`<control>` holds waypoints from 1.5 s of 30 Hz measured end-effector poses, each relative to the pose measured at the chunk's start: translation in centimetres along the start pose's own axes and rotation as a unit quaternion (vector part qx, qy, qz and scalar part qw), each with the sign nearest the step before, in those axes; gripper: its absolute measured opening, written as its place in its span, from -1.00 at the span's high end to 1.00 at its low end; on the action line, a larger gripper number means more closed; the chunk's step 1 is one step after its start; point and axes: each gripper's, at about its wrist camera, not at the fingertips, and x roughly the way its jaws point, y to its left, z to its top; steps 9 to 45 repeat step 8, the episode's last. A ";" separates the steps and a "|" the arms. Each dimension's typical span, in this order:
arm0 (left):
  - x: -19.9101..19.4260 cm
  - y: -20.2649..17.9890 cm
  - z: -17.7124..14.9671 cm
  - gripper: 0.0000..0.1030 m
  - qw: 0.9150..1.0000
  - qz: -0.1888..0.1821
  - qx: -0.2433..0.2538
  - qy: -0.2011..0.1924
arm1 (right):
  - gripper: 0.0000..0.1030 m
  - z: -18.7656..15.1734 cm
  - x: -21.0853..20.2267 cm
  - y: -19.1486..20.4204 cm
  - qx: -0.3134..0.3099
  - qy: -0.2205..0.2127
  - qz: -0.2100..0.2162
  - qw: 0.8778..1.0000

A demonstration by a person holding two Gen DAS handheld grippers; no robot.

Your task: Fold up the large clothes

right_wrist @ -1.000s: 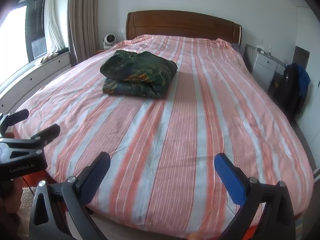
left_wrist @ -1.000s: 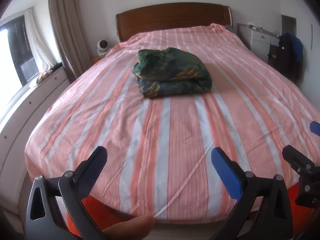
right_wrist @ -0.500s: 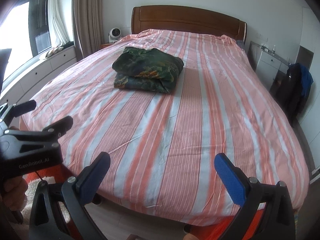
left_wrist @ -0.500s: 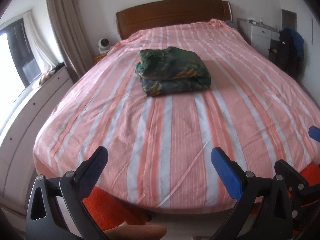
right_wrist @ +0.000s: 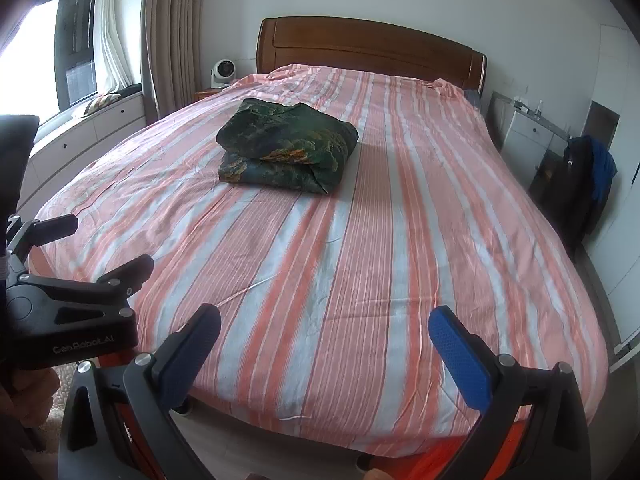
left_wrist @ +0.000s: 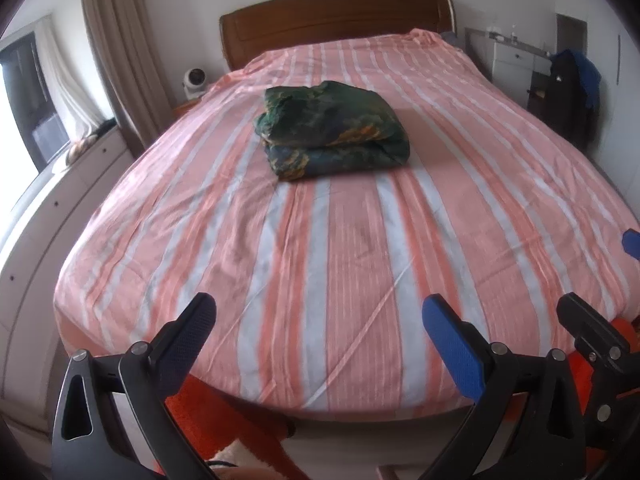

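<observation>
1. Both cameras are backing away from the foot of the bed: more of the floor and the bed's near edge is showing than a second ago, and the bundle is sitting farther off.
2. Filling both views is the wide bed with its pink-and-white striped cover, lying mostly smooth.
3. Resting on the cover, in the middle toward the wooden headboard, is the dark green patterned garment, folded into a thick rectangular bundle. Folding is looking finished; nothing unfolded is showing.
4. Hanging near the bed's foot, well apart from the bundle, the left gripper and right gripper are holding their jaws spread wide, gripping nothing.
</observation>
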 end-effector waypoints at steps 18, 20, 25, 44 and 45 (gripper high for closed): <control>-0.6 0.0 0.0 -0.99 1.000 0.018 -0.004 -0.020 | -0.99 -0.2 0.2 -0.4 0.006 -0.003 -0.001 1.000; -0.6 0.0 0.0 -0.99 1.000 0.018 -0.004 -0.020 | -0.99 -0.2 0.2 -0.4 0.006 -0.003 -0.001 1.000; -0.6 0.0 0.0 -0.99 1.000 0.018 -0.004 -0.020 | -0.99 -0.2 0.2 -0.4 0.006 -0.003 -0.001 1.000; -0.6 0.0 0.0 -0.99 1.000 0.018 -0.004 -0.020 | -0.99 -0.2 0.2 -0.4 0.006 -0.003 -0.001 1.000; -0.6 0.0 0.0 -0.99 1.000 0.018 -0.004 -0.020 | -0.99 -0.2 0.2 -0.4 0.006 -0.003 -0.001 1.000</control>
